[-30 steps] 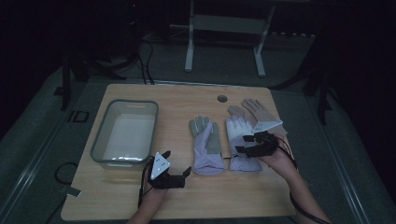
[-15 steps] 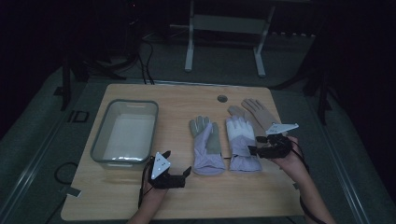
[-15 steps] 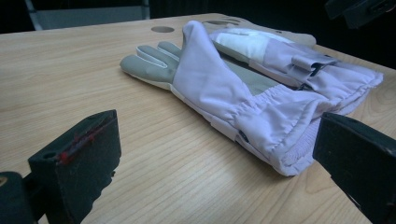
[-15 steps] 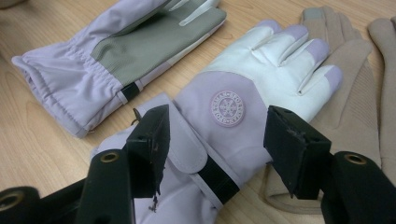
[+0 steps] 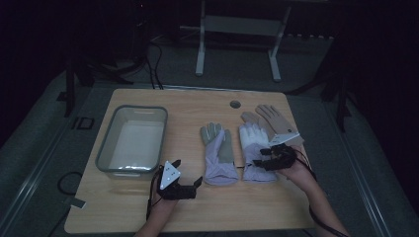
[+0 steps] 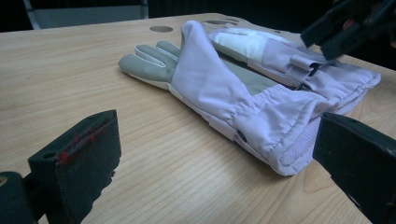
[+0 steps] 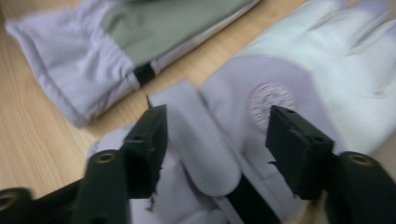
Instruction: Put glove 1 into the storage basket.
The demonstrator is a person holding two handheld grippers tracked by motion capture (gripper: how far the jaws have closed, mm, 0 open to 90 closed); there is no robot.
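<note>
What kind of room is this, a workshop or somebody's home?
Probably a dim recording studio or lab, not a home: a lone light wooden table on grey floor mats, black cables trailing behind, and a grey metal stand in the dark.

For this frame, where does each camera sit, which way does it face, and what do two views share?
High view: above the person's side, looking forward and down on the wooden table; both forearms enter from below.
Left gripper view: on the left gripper, low along the tabletop, facing the lilac-and-grey fabric glove; its black jaws stand open.
Right gripper view: on the right gripper, jaws open, facing down at the lilac-and-white fabric glove.
Shared: both gloves appear in all views.
</note>
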